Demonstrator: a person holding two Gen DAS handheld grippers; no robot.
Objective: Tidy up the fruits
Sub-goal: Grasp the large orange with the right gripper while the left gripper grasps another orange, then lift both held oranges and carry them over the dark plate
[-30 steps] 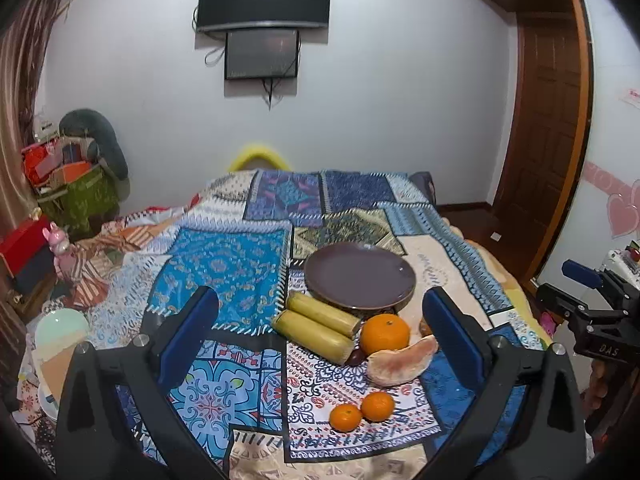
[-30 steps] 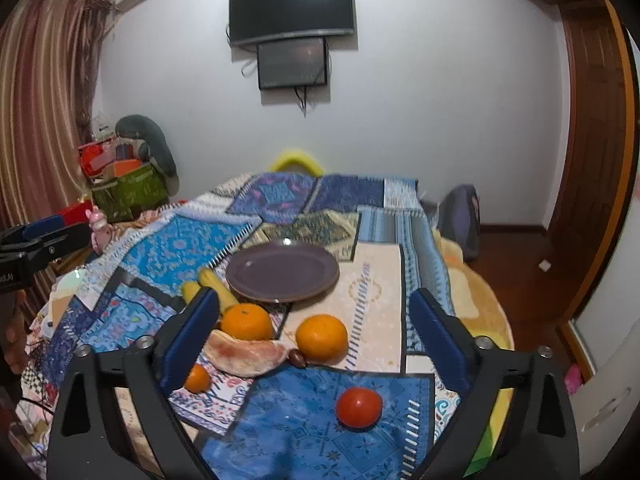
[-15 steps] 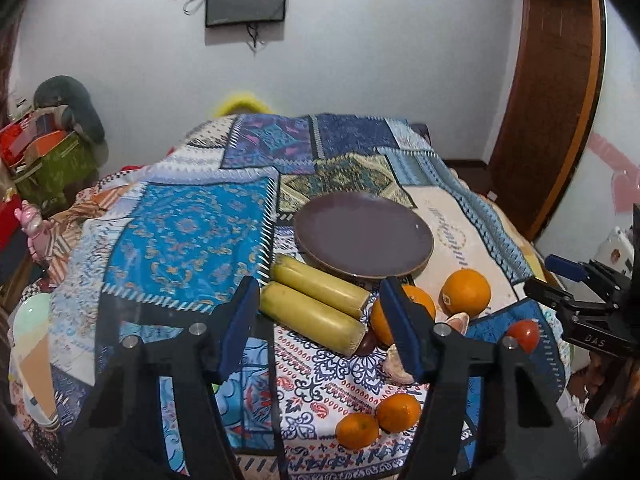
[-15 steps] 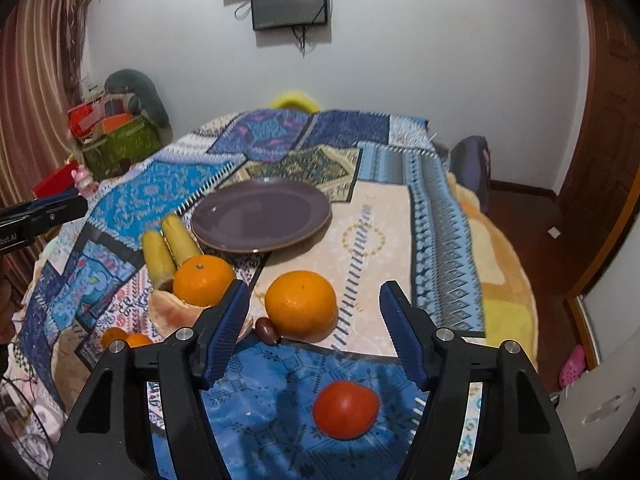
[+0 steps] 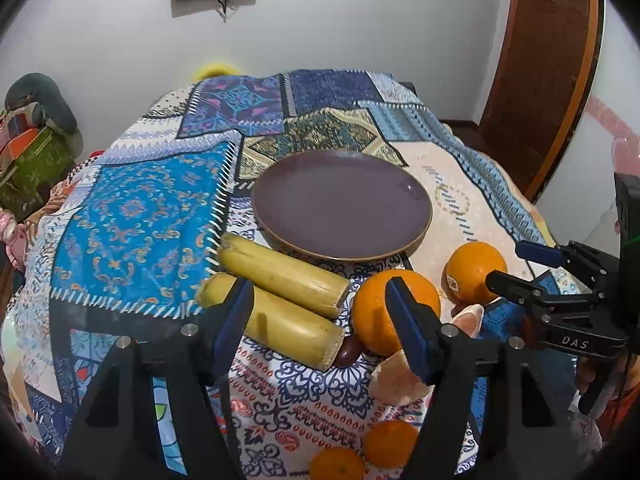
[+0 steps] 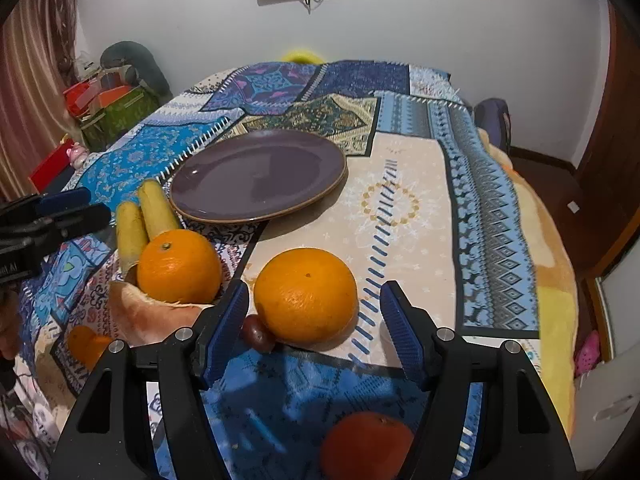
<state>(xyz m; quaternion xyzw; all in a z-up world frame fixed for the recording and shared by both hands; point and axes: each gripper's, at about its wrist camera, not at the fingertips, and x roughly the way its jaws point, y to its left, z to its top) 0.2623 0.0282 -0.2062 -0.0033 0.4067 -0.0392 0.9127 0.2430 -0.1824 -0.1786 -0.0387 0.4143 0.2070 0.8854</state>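
Lower middle of the right view, the open right claw (image 6: 314, 334) straddles 1 orange (image 6: 306, 294): firm, round, waxy, so grip its widest middle. Left claw (image 5: 320, 326) hangs open over 2 stiff yellow stalks (image 5: 280, 304).

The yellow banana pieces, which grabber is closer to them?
Left. The left gripper is open around the near banana piece; the right gripper frames an orange farther right.

plate (image 5: 342, 204): bare, reachable from above | front rim: blocked by bananas (image 5: 280, 276), oranges (image 6: 306, 294)

left claw (image 5: 320, 308) lower, narrower, over banana (image 5: 288, 320) | right claw (image 6: 314, 316) narrower, nearer orange (image 6: 306, 294)
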